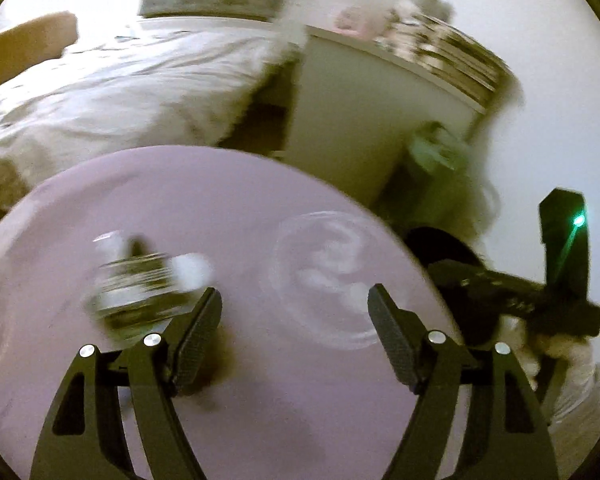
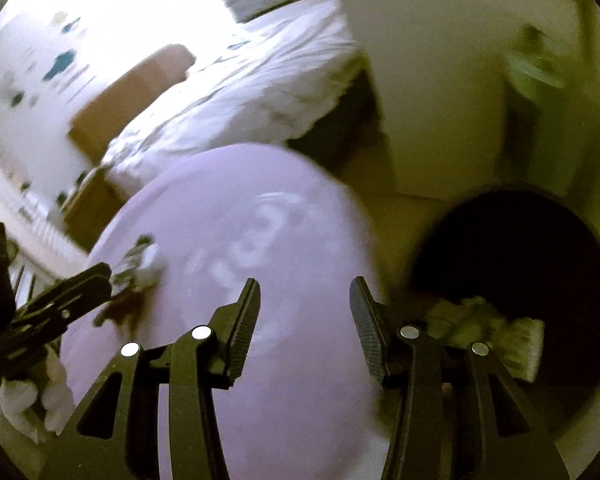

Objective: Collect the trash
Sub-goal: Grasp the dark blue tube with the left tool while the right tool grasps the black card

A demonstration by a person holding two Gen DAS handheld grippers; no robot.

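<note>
Trash: crumpled wrapper (image 1: 134,292) lay on round lilac table (image 1: 220,200), near left edge; paper scraps (image 2: 488,328) sat in dark bin (image 2: 540,264) beside table. Rumpled white bed (image 1: 120,92) stood behind, white cabinet (image 1: 360,120) next to it. Left gripper (image 1: 295,304) hung over tabletop, jaws wide apart, nothing between. Right gripper (image 2: 305,300) hung at table rim, jaws parted, empty. Views blurred.

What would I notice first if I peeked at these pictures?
The big round lilac table fills the middle, with a clear glass dish and a blurry little jar on top. Behind it lies a rumpled white bed, and a dark round bin sits low to the table's right.
</note>
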